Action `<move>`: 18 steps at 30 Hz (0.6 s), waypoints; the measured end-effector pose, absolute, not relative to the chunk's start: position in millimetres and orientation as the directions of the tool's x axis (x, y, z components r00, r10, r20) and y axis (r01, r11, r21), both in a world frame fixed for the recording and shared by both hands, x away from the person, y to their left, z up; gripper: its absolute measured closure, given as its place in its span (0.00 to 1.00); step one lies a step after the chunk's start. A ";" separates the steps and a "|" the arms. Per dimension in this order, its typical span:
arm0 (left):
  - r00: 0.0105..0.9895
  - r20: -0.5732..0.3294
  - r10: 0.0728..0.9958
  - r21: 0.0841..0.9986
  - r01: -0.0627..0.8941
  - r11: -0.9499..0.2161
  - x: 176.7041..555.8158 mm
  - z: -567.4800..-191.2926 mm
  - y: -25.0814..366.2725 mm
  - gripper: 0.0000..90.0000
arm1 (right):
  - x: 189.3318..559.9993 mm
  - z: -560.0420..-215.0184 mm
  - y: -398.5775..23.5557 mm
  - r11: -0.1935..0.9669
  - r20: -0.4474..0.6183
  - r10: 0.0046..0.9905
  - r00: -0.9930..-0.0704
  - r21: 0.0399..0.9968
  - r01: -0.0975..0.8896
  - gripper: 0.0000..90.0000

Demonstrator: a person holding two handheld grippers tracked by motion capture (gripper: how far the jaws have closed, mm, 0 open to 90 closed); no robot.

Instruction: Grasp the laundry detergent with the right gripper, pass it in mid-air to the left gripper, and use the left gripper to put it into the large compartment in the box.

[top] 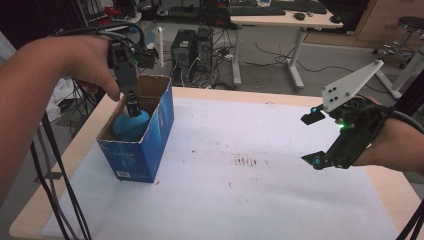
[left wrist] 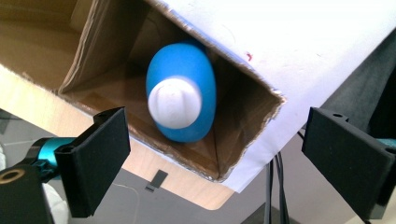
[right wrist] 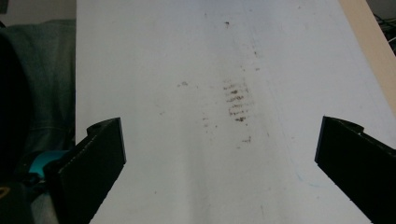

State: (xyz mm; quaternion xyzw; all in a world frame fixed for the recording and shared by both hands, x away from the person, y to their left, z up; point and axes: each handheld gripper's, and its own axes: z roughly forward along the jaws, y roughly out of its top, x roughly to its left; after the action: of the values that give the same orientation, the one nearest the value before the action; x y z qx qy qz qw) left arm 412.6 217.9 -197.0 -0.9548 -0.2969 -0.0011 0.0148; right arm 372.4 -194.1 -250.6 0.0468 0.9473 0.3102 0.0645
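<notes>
The blue bottle (left wrist: 181,95) with its white cap (left wrist: 174,102) stands upright inside the open cardboard box (top: 160,120) at the left of the high view, so the step in hand looks like letting go and clearing the box. In the left gripper view the left gripper (left wrist: 215,154) looks straight down into the box, its jaws standing wide apart with nothing between them; the bottle sits below, near the middle of the frame, touched by neither jaw. To do this well, the left hand (top: 87,62) should lift straight up out of the opening, keeping the jaws spread so neither pad catches the cap or the torn cardboard rim at the lower right of that view. A sideways drift could tip the bottle or drag the box across the white sheet (top: 260,165). At the right of the high view the right gripper (top: 314,140) hangs above the sheet, jaws apart and empty, well apart from the box; it is best left there, out of the way.
</notes>
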 end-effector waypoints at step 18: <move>0.938 -0.043 0.344 -0.036 0.343 -0.939 405.0 -202.2 157.4 0.02 | 387.7 -232.9 -197.5 0.911 -0.077 0.095 -0.992 0.408 0.055 0.01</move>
State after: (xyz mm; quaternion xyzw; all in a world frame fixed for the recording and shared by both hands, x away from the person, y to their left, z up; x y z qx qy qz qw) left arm 405.0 157.4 -202.2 -0.9843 -0.1744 0.0243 0.0142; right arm 387.7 -197.5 -232.9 0.0383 0.9765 0.2069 0.0478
